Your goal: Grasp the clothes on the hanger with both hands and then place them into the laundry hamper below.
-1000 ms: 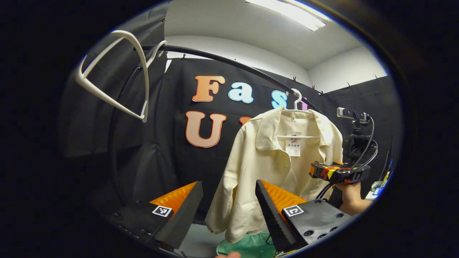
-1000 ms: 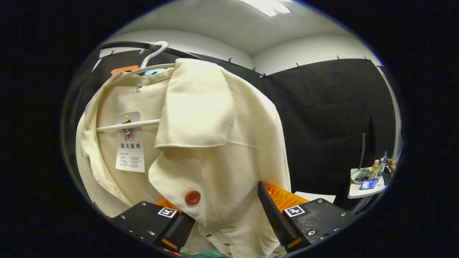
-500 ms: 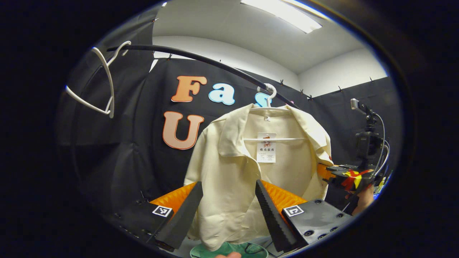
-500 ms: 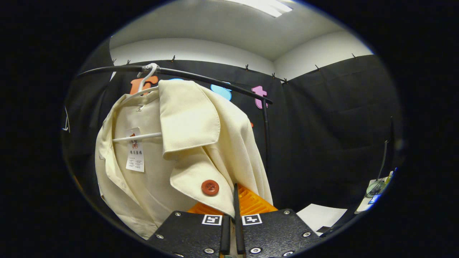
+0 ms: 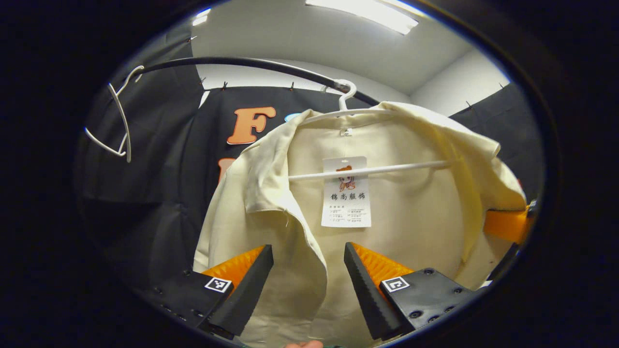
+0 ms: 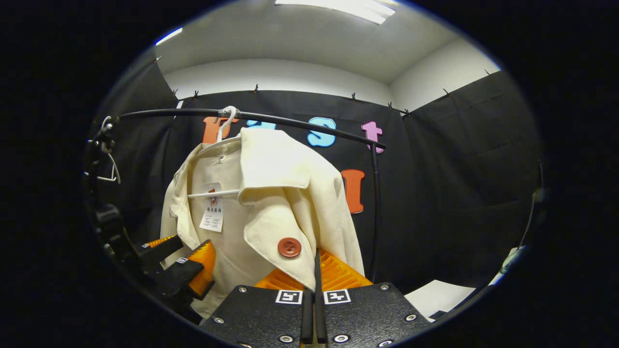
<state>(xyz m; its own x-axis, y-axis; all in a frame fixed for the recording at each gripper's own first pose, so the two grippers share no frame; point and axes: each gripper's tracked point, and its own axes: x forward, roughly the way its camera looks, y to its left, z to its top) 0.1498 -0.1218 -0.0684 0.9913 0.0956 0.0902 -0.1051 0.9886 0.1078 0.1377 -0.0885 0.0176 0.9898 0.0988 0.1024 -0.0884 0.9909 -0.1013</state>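
Hanging from a white hanger (image 5: 346, 104) on the black rail (image 5: 251, 63), the cream jacket (image 5: 401, 203) faces the left gripper (image 5: 308, 270) with its front open and a paper tag (image 5: 346, 193) dangling from the hanger's crossbar. The left gripper's jaws stand wide, and the jacket's left front edge and lapel drop down into the gap between them; neither finger visibly presses the cloth. The tag sits just above and ahead of the gap. Far to the left of these jaws, a bare white hanger (image 5: 118, 130) hangs on the same rail.

In the right gripper view, the right gripper (image 6: 313, 270) has its jaws drawn together, with the lower edge of the jacket's (image 6: 290, 193) other front panel pinched between the fingers. A round reddish button (image 6: 289, 247) lies on the cloth just above and to the left of the closed fingertips. The jacket rises up and to the left from these jaws to its hanger hook (image 6: 226, 121) on the rail (image 6: 300, 123). Low at the left of the same view, the left gripper (image 6: 181, 263) shows with its fingers apart, close against the jacket's far front edge. A white surface (image 6: 435, 295) lies low to the right of the right gripper's jaws, well apart from the jacket.
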